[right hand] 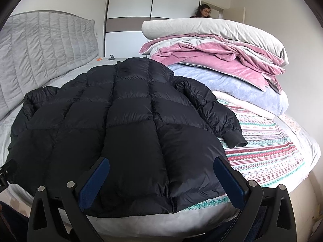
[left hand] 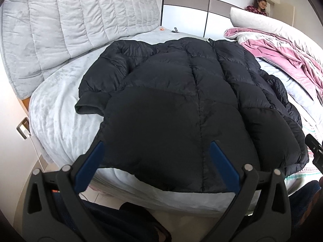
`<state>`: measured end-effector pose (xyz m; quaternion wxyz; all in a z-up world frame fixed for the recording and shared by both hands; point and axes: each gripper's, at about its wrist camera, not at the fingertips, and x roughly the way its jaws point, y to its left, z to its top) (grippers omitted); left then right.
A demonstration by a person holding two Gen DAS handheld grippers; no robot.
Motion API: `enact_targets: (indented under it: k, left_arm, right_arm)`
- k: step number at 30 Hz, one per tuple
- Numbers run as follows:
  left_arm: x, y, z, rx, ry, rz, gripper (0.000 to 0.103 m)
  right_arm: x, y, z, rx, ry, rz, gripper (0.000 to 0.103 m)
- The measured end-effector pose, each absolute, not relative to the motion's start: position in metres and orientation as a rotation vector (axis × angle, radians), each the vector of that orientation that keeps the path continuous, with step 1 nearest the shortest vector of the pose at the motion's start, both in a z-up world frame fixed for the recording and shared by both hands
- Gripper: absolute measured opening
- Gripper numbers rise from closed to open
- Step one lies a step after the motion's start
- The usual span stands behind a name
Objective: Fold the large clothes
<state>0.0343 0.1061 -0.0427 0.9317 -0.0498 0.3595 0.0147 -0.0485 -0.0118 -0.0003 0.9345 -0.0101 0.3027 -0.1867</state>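
A black puffer jacket [left hand: 181, 100] lies spread flat on the bed, hem toward me, collar at the far side; it also shows in the right wrist view [right hand: 121, 121]. Its left sleeve [left hand: 94, 88] lies along the body with the cuff on the grey cover. Its right sleeve [right hand: 214, 111] lies out to the right, cuff on a patterned blanket. My left gripper [left hand: 156, 147] is open and empty above the hem's left part. My right gripper [right hand: 161, 163] is open and empty above the hem's right part.
A grey quilted headboard [left hand: 70, 20] stands at the left. A stack of pink, grey and white bedding [right hand: 222, 60] lies on the bed's right. A striped patterned blanket [right hand: 266, 147] lies under it. A person [right hand: 203, 11] stands beyond the stack by a wardrobe [right hand: 151, 16].
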Motion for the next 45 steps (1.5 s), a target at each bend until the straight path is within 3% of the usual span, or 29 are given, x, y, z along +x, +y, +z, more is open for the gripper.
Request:
enact_targets:
  k: [10, 14, 21, 22, 23, 24, 25, 26, 28, 31, 38, 41, 43, 45]
  left_arm:
    - [0.05, 0.123, -0.059, -0.122, 0.801, 0.052, 0.103]
    - [0.056, 0.147, -0.07, -0.174, 0.832, 0.081, 0.103]
    - [0.082, 0.175, -0.102, -0.281, 0.906, 0.109, 0.099]
    - [0.088, 0.173, -0.107, -0.283, 0.928, 0.104, 0.091]
    - [0.092, 0.171, -0.112, -0.281, 0.945, 0.097, 0.085]
    - [0.098, 0.168, -0.118, -0.279, 0.969, 0.078, 0.067]
    - [0.1, 0.166, -0.12, -0.282, 0.977, 0.066, 0.051]
    - [0.099, 0.164, -0.117, -0.289, 0.959, 0.048, 0.044]
    - [0.097, 0.161, -0.109, -0.27, 0.935, 0.049, 0.019]
    - [0.087, 0.17, -0.092, -0.274, 0.889, 0.067, 0.011]
    - [0.057, 0.182, -0.062, -0.308, 0.855, 0.012, 0.015]
    - [0.056, 0.194, -0.056, -0.386, 0.879, -0.03, 0.031]
    - [0.055, 0.202, -0.047, -0.42, 0.866, -0.018, 0.054]
    - [0.051, 0.213, -0.036, -0.442, 0.831, -0.005, 0.063]
  right_arm:
    - [-0.028, -0.027, -0.012, 0.017, 0.718, -0.299, 0.103]
    - [-0.023, -0.083, -0.016, 0.09, 0.726, -0.316, 0.103]
    - [0.004, -0.182, -0.089, 0.387, 0.934, -0.281, 0.103]
    - [0.005, -0.184, -0.096, 0.423, 0.941, -0.251, 0.1]
    - [0.004, -0.184, -0.099, 0.445, 0.922, -0.227, 0.082]
    - [0.001, -0.181, -0.095, 0.426, 0.896, -0.225, 0.071]
    - [-0.001, -0.177, -0.09, 0.398, 0.881, -0.221, 0.05]
    - [-0.004, -0.173, -0.081, 0.373, 0.867, -0.216, 0.034]
    - [-0.014, -0.172, -0.07, 0.399, 0.851, -0.2, 0.02]
    - [-0.041, -0.169, -0.055, 0.451, 0.836, -0.123, 0.013]
    - [-0.101, -0.157, -0.007, 0.407, 0.772, -0.003, 0.012]
    - [-0.089, -0.151, -0.018, 0.359, 0.815, 0.028, 0.023]
    - [-0.079, -0.161, -0.023, 0.358, 0.846, 0.018, 0.03]
    - [-0.077, -0.184, -0.022, 0.431, 0.825, 0.008, 0.046]
